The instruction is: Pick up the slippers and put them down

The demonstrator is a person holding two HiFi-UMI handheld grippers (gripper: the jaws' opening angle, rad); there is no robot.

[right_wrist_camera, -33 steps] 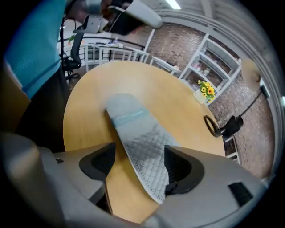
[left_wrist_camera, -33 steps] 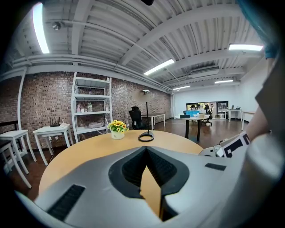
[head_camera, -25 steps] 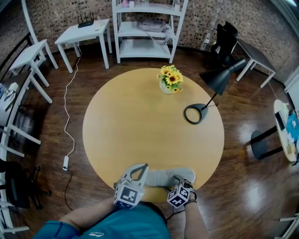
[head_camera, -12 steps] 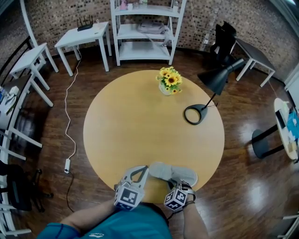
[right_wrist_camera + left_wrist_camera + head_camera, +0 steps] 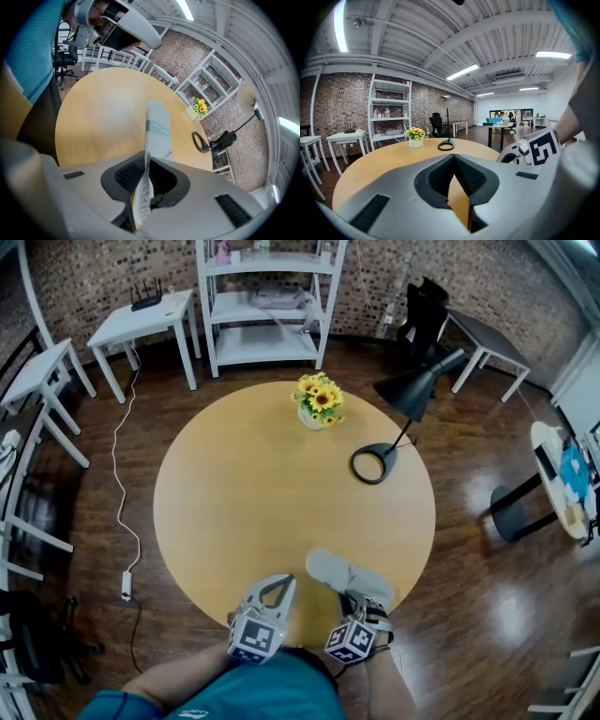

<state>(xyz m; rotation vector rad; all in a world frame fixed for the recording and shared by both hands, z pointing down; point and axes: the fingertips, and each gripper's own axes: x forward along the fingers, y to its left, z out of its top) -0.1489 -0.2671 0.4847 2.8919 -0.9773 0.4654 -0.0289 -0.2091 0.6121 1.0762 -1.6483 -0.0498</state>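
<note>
Slipper point(image 5: 339, 574) at table point(image 5: 239, 493) edge, heel in closing right claw point(image 5: 359, 602); left claw point(image 5: 280, 583) clenched; open surface ahead.

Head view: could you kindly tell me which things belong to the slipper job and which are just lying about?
Job: grey slipper; right gripper, jaws closing on it; round table.
Lying about: sunflower pot; black desk lamp; white shelf.

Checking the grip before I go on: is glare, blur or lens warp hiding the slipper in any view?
Head view: strong fisheye bending, glare patches on the dark floor, table evenly lit, slipper clear. Right gripper view: slipper sharp, corners vignetted black. Left gripper view: ceiling lights blown out, edges dark.
</note>
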